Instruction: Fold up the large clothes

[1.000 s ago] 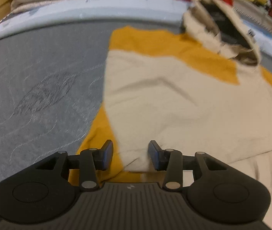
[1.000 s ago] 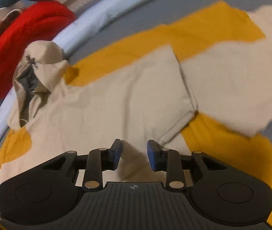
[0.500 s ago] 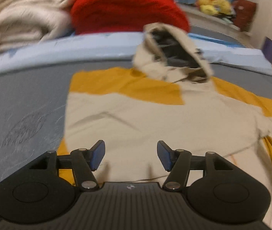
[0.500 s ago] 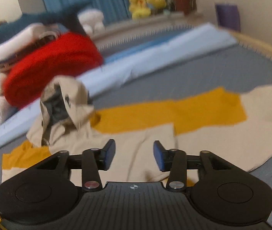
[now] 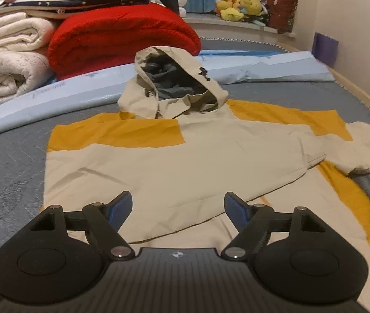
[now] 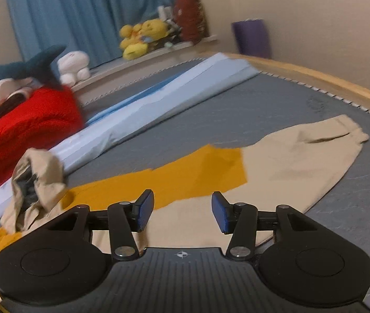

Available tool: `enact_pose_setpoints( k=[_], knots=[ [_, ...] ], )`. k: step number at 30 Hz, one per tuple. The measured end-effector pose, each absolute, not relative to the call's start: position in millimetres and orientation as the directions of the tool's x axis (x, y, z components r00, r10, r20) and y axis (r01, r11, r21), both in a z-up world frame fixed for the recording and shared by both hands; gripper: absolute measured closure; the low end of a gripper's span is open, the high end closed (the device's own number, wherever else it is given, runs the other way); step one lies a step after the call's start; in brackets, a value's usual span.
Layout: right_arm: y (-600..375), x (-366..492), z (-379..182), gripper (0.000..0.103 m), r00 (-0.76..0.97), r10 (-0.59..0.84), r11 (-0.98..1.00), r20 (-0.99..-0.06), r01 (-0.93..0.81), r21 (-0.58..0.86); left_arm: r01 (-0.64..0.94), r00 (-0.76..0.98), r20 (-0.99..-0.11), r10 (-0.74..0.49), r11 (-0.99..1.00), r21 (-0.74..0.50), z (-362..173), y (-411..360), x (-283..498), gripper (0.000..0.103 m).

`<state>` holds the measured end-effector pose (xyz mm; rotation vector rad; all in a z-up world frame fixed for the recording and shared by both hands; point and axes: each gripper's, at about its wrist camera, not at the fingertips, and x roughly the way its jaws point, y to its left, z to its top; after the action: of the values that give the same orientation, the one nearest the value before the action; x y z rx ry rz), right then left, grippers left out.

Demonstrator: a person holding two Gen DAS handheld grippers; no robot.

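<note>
A beige and mustard-yellow hooded jacket (image 5: 174, 161) lies flat on the grey mattress (image 5: 10, 172). Its left side is folded over the body, and its hood (image 5: 169, 88) stands up at the far end. My left gripper (image 5: 178, 208) is open and empty, just above the near part of the jacket. In the right wrist view the jacket's right sleeve (image 6: 297, 156) stretches out flat to the right, and the hood (image 6: 36, 180) is at the left. My right gripper (image 6: 182, 210) is open and empty above the sleeve's yellow band (image 6: 185, 180).
A light blue sheet (image 5: 250, 65) runs along the far mattress edge. Behind it lie a red blanket (image 5: 122, 39) and stacked white bedding (image 5: 7, 57). Plush toys (image 5: 239, 5) sit on the far ledge. A wooden bed rim (image 6: 315, 78) and a purple bin (image 6: 252, 36) are to the right.
Both grippers lifted away from the jacket and tilted up toward the far wall. Both jaws opened wider. The folded left side stays lying over the body.
</note>
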<state>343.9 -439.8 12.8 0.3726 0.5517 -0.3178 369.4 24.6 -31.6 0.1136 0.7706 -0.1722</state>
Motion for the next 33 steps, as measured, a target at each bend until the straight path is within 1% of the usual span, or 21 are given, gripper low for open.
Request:
enact_pose_setpoints(
  k=[3,5,10,12,15,17,20,24,26,29,33],
  knots=[
    [-450,345,14,0.051,0.817,-0.226,0.891,-0.531,0.393,0.226,0.187,0.705,-0.702,-0.095,0.981,0.055,-35,25,371,0.021],
    [-456,345,12,0.048,0.816,-0.257,0.896,-0.519,0.402,0.189,0.186,0.71,-0.698,-0.095,0.981,0.056,-35,26,372,0.021],
    [-488,340,5,0.047,0.811,-0.315,0.904,-0.493,0.415,0.106,0.203,0.733,-0.669,-0.122,0.978,0.044,-34,25,373,0.021],
    [-504,335,6,0.047,0.809,-0.338,0.904,-0.482,0.421,0.072,0.194,0.741,-0.662,-0.115,0.98,0.046,-35,25,374,0.021],
    [-533,328,11,0.047,0.818,-0.358,0.903,-0.449,0.426,0.055,0.175,0.758,-0.646,-0.094,0.983,0.062,-35,26,373,0.021],
    [-558,324,9,0.047,0.803,-0.398,0.881,-0.443,0.469,0.058,0.174,0.763,-0.64,-0.095,0.983,0.061,-34,27,373,0.021],
    [-600,318,-6,0.047,0.766,-0.428,0.819,-0.479,0.553,0.153,0.172,0.757,-0.648,-0.091,0.983,0.064,-37,26,374,0.021],
    [-649,317,-44,0.047,0.689,-0.421,0.679,-0.589,0.671,0.299,0.207,0.703,-0.696,-0.146,0.978,0.004,-42,24,378,0.021],
    [-662,317,-59,0.047,0.674,-0.407,0.632,-0.616,0.695,0.343,0.217,0.687,-0.714,-0.132,0.976,0.029,-48,19,379,0.021],
    [-680,318,-80,0.047,0.668,-0.376,0.563,-0.642,0.715,0.414,0.216,0.68,-0.724,-0.117,0.975,0.045,-54,17,382,0.021],
    [-692,321,-106,0.048,0.679,-0.352,0.492,-0.644,0.72,0.49,0.181,0.657,-0.744,-0.124,0.983,-0.005,-58,25,388,0.021]
  ],
)
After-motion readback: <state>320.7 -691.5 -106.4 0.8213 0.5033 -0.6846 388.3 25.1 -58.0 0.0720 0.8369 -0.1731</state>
